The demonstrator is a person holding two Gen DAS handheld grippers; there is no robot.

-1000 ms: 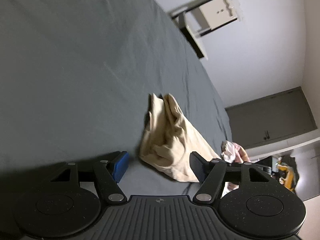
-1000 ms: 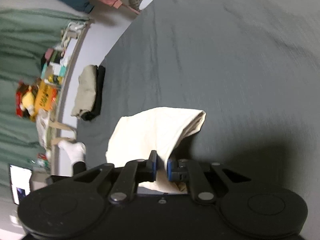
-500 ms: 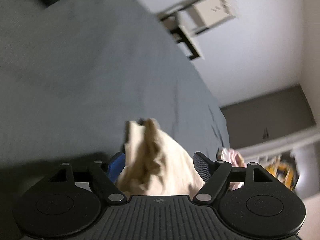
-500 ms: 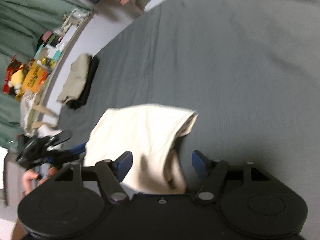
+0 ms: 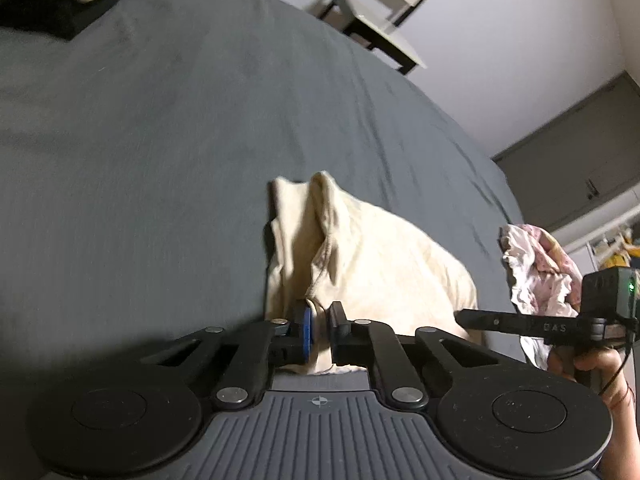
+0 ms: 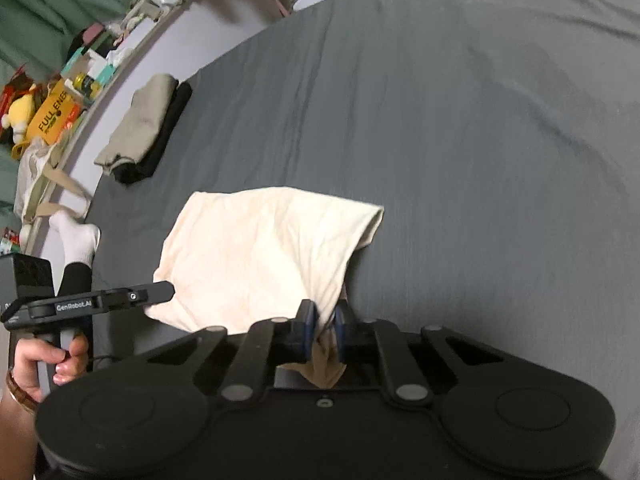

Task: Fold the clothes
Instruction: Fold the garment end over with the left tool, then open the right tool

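Both grippers clamped on the soft cream garment [image 6: 264, 248]: left gripper [image 5: 319, 330] pinches a bunched hem, right gripper [image 6: 323, 330] a folded corner. Rest drapes fwd over wrinkly grey sheet [image 6: 460, 120].

Left tongs [image 5: 319, 330] closed, pinching cloth; right tongs [image 6: 325, 330] closed likewise, side by side.

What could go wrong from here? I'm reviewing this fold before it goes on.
The left gripper and the right gripper each pinch only a thin bunch of the cream garment, so an edge may slip out. The cloth is already bunched; lifting may set creases. The pink clothes lie close and could snag.
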